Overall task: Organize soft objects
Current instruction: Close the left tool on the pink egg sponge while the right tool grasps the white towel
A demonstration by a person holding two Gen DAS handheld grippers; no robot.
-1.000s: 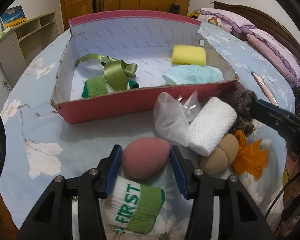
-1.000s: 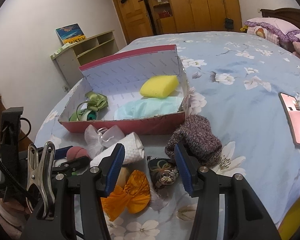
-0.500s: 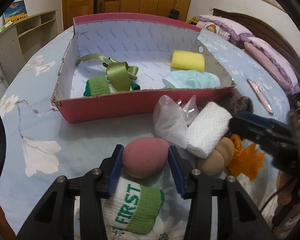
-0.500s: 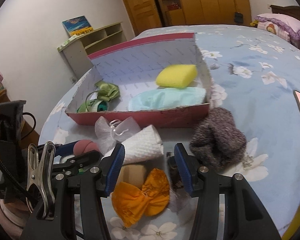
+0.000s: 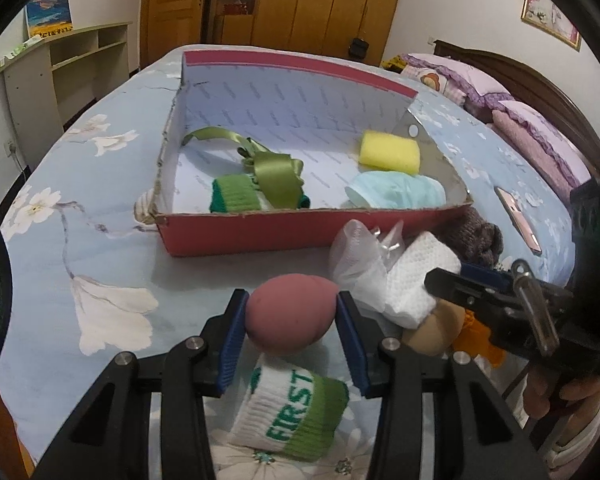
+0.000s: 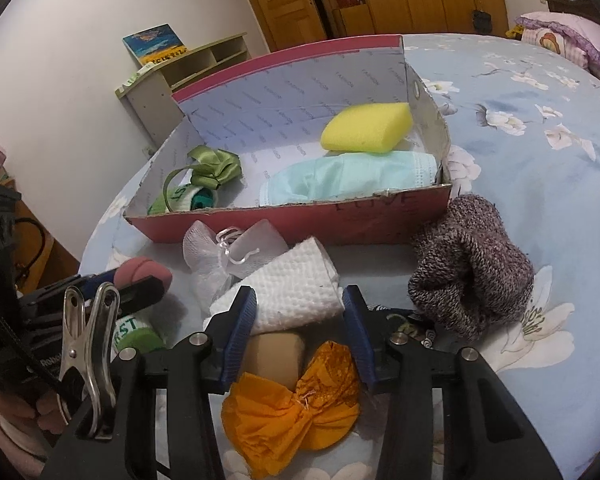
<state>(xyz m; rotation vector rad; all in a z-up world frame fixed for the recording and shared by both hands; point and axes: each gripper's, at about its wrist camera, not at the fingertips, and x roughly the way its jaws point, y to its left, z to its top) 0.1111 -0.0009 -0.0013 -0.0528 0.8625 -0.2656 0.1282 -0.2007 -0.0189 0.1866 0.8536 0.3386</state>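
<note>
Left gripper jaws are pinching the pink sponge egg; right gripper jaws are closing around the white cloth roll, not quite pressing it.

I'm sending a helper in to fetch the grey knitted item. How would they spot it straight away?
Find the red cardboard box on the flowered bedspread. Just outside its near corner on the pillow side lies the grey knitted sock, rolled into a lump beside the white waffle cloth. It is the only dark, coarse-knit, speckled thing in the pile.
</note>
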